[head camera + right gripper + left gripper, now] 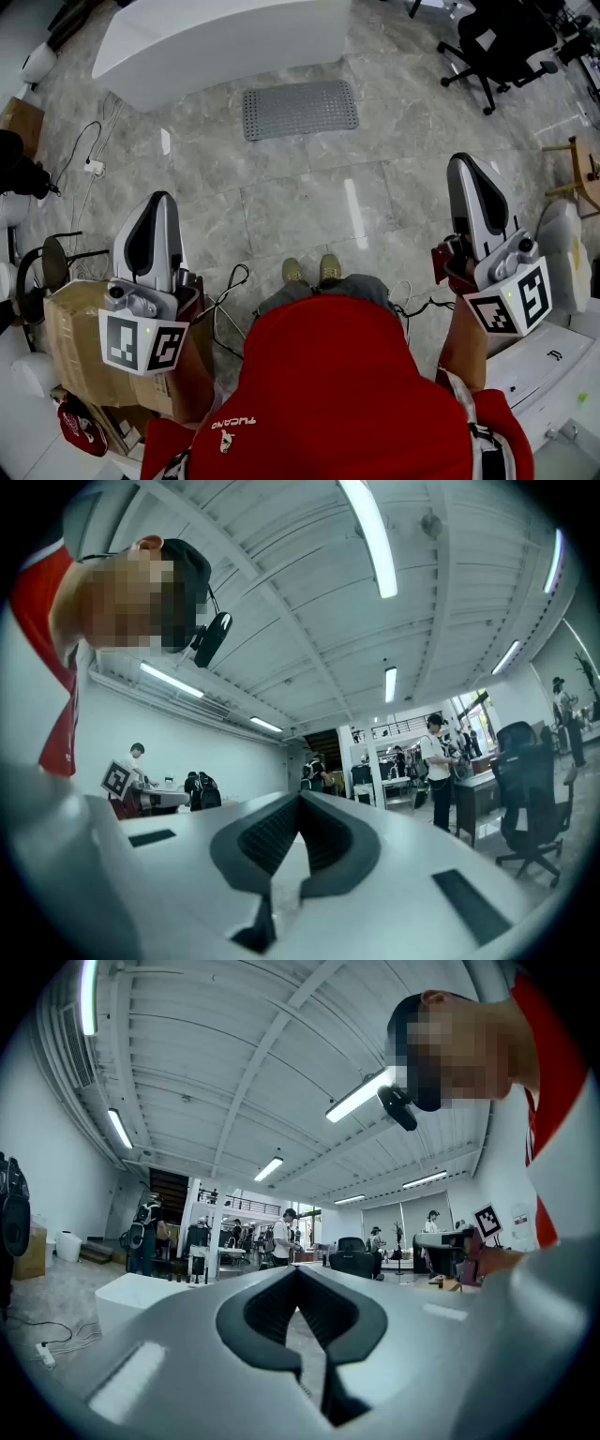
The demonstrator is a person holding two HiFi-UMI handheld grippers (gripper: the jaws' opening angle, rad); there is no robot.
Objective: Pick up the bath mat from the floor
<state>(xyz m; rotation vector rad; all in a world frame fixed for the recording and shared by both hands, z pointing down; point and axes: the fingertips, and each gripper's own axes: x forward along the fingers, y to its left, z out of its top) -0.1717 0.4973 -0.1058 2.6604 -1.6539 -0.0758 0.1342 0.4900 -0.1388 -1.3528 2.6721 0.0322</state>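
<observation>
Looking on from the side, I'd say this is the very start: the pickup hasn't begun. The grey bath mat (300, 109) lies flat on the floor (281, 211), well ahead of the person's shoes (311, 272) and just in front of the white table (216, 37). Nothing is touching it.

The left hand-held gripper (161, 199) and the right hand-held gripper (462, 159) are both raised at the person's sides, aimed out into the room rather than down. Each has its jaws fully together with nothing between them.

My guess at the next move: step forward, bend low, open a pair of jaws and catch an edge of the mat, which lies flat enough to be fiddly.
</observation>
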